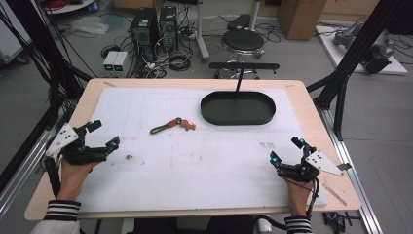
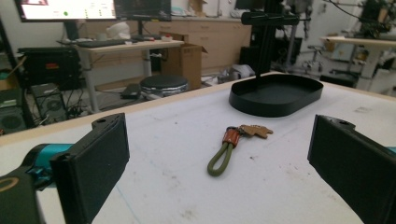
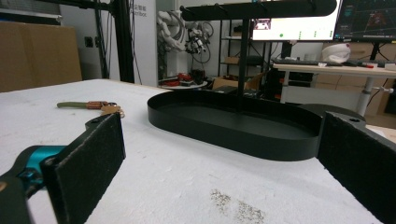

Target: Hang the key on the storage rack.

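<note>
The keychain (image 1: 172,125) lies flat on the desk (image 1: 195,161), long axis left-right, green loop pointing left, keys toward the black tray (image 1: 237,108). Left tongs (image 1: 104,135) and right tongs (image 1: 286,151) both gape wide, empty.

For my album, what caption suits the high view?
Two open grippers, left and right, rest on a white table near a key strap and black tray.

Colours on my table

White mat (image 1: 195,161) over pale wood; black tray (image 1: 237,108) upper right of centre; olive-green loop with orange-brown band and tan tag on the keychain (image 1: 172,125); my cuffs (image 1: 62,209) striped black-and-white.
</note>
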